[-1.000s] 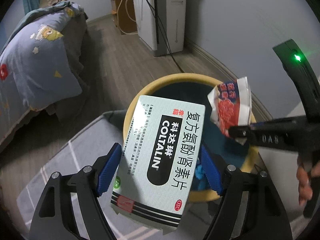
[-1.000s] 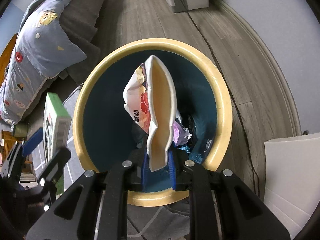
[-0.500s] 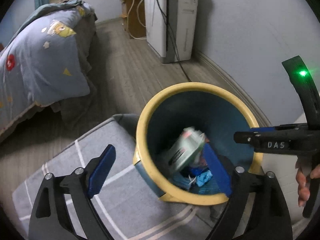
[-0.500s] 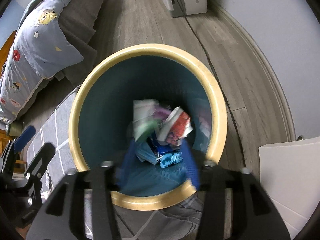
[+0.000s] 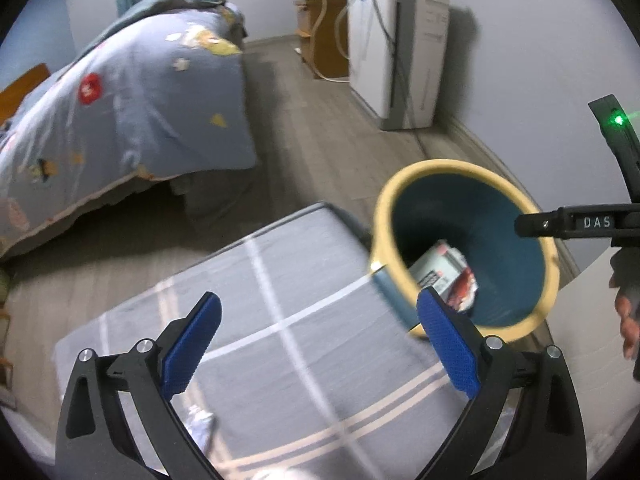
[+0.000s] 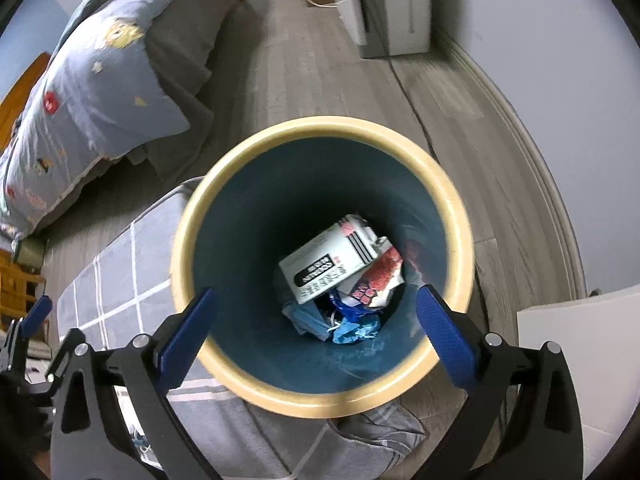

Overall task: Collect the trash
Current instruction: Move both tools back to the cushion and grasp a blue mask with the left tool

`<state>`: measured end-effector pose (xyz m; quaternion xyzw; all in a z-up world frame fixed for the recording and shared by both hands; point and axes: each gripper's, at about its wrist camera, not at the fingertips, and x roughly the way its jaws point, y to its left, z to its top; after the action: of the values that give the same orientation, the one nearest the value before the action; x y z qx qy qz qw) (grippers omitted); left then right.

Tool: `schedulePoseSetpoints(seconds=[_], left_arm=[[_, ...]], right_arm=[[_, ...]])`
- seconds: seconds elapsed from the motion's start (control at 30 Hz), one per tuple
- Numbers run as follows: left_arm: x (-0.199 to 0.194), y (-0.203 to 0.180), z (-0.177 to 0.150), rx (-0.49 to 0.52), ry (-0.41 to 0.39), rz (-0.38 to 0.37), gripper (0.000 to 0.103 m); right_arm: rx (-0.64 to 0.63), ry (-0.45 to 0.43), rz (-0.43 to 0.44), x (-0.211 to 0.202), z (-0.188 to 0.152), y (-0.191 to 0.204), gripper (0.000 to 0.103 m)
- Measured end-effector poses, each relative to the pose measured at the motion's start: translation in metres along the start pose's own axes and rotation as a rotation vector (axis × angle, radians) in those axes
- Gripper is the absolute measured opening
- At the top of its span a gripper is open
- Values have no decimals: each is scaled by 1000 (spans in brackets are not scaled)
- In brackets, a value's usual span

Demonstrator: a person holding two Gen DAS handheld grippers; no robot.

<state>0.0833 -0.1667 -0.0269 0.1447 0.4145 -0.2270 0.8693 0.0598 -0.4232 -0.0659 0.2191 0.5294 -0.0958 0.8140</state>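
Wood floor [image 6: 320, 80] under rug [image 5: 280, 320], bin [image 6: 320, 404].

The medicine box [image 6: 330, 266] hides much of the trash beneath it in the bin [image 6: 256, 384].

The floor [image 5: 328, 148] is made of grey wood boards. A bed [image 5: 120, 112] stands on the left with a blue blanket [image 6: 92, 92] that has little cartoon pictures on it. A grey rug [image 5: 280, 320] with white lines lies on the floor near the bed. The wall [image 5: 520, 40] is plain and pale. A tall white machine [image 5: 396, 48] stands against it, with cords hanging down. Beside it is a small brown wooden cabinet [image 5: 324, 36].
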Motion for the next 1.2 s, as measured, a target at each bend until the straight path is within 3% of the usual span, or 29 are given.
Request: schedulePoseSetpoints(seconds=[0.33,0.63,0.8,1.2], left_arm=[[-58,84,-50,-118,7,108,97],[-94,123,-108,-205,19,177,97],[-101,132,-142,-259,32,149,97],[-68,86,-196,-112,143,29,95]], right_arm=[[-137,-13,15,-8,-10,68,97],[-312,-5,44,-9,-34,150,97],[-397,5,51,-8,-53,189,97],[-442,19,28,-19,-91,220,97]])
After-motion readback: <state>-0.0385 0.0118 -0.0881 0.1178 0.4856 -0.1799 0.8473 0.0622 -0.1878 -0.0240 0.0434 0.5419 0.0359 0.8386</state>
